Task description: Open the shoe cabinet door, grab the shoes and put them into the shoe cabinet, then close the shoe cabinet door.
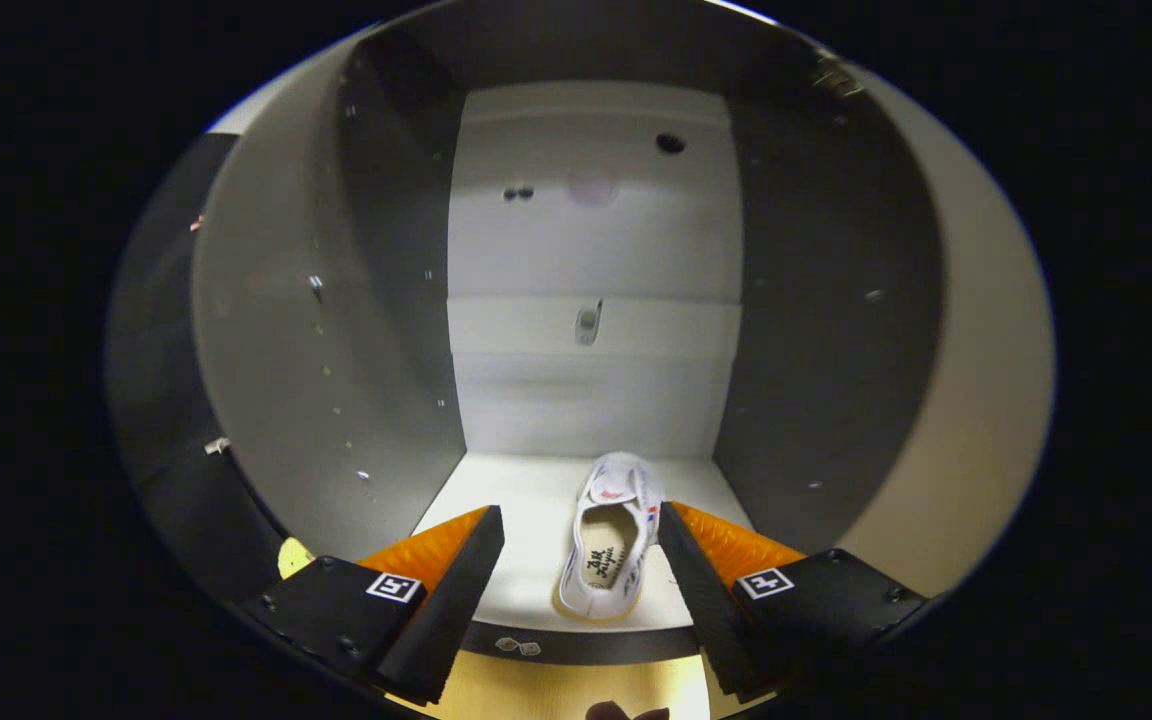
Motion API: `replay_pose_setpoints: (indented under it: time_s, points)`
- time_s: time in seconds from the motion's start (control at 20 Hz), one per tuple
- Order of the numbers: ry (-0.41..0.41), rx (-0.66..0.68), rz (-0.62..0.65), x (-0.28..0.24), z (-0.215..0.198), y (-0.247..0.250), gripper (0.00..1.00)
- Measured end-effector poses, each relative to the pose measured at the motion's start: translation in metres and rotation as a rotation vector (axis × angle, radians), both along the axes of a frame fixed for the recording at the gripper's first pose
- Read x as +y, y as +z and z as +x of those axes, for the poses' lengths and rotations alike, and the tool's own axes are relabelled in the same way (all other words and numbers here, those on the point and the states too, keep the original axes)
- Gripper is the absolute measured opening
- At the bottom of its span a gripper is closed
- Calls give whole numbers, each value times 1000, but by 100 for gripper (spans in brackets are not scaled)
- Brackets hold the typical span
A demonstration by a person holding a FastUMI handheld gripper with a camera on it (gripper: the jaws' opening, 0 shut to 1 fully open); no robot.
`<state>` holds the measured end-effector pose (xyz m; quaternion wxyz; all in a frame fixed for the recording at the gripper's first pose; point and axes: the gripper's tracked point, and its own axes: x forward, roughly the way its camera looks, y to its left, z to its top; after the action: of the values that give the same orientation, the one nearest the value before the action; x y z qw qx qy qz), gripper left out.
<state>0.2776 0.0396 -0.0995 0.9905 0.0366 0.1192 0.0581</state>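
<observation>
While the hand-held gripper [581, 545] pointed into the open white shoe cabinet [591, 250], its two fingers stood well apart and clamped on nothing. Between them, on the pale cabinet floor [496, 500], lay a white low-top canvas shoe [611, 545] with its toe toward the back wall and its heel near the front edge. The shoe sat closer to the right finger than to the left one, and I could not tell whether that finger touched it. Its opening faced up, showing a light insole with dark print. Dark side panels [826, 330] framed the cabinet on both sides. On the white back wall, a small metal fitting [588, 322] sat on a horizontal strip above the shoe, and a dark round hole [670, 143] showed higher up.
</observation>
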Motion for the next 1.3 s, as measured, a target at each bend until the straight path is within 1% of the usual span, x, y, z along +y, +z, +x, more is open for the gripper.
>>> replay_pose_setpoints:
  time_s: [0.1,0.2,0.35,0.65,0.75,0.85,1.0,1.1,1.2,1.3]
  points:
    - [-58,-65,16,-20,-40,23,98]
    - [-103,-105,19,-37,-86,34,98]
    - [-121,-125,-4,-55,-152,39,97]
    - [-186,-203,-87,-103,-266,52,98]
    - [-243,-225,-63,-130,-300,63,98]
    - [-327,-256,-66,-166,-329,72,98]
    - [-467,-297,-84,-234,-363,89,97]
    - [-554,-292,-84,-279,-372,88,97]
    - [-617,-260,-87,-318,-368,78,97]
    - [-644,-217,-63,-335,-343,65,97]
